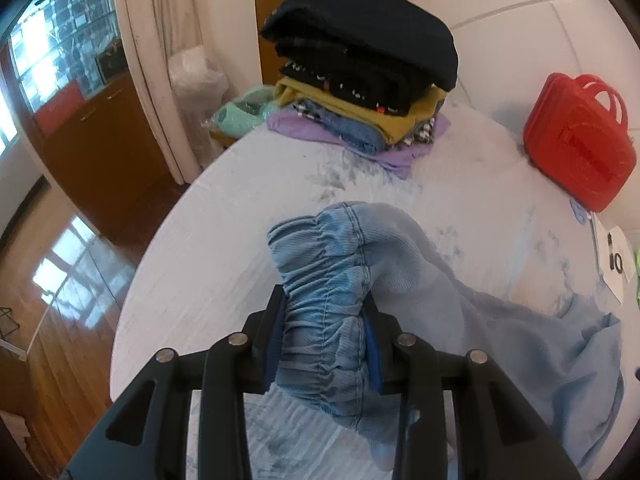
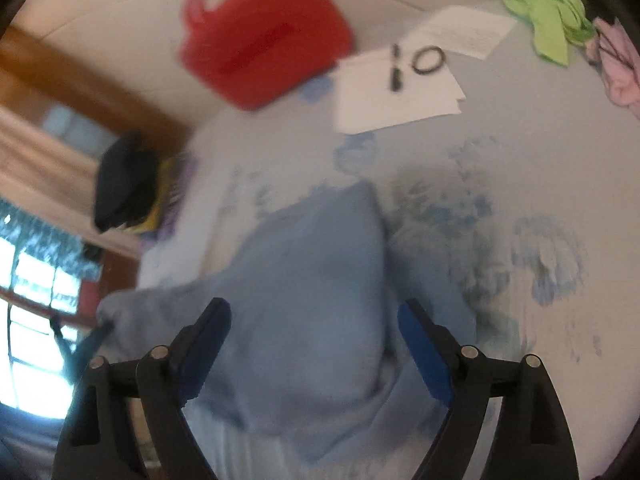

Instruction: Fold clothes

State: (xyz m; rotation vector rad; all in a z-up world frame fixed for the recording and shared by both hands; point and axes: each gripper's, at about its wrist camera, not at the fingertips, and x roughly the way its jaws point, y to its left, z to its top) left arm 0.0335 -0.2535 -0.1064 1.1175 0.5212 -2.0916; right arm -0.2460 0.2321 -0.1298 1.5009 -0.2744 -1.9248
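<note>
A light blue garment point(image 1: 460, 304) lies on the bed with its gathered elastic waistband point(image 1: 324, 264) raised. My left gripper point(image 1: 326, 328) is shut on that waistband and holds it above the sheet. In the right wrist view the same garment point(image 2: 312, 292) is spread under my right gripper point(image 2: 314, 320), which is open, just above the cloth with nothing between its fingers. That view is blurred.
A stack of folded clothes point(image 1: 360, 76) stands at the far edge of the bed. A red plastic case point(image 1: 576, 144) lies at the right, also in the right wrist view point(image 2: 260, 36). White papers point(image 2: 396, 88), a green cloth point(image 2: 548, 16) and a pink cloth point(image 2: 620, 68) lie beyond.
</note>
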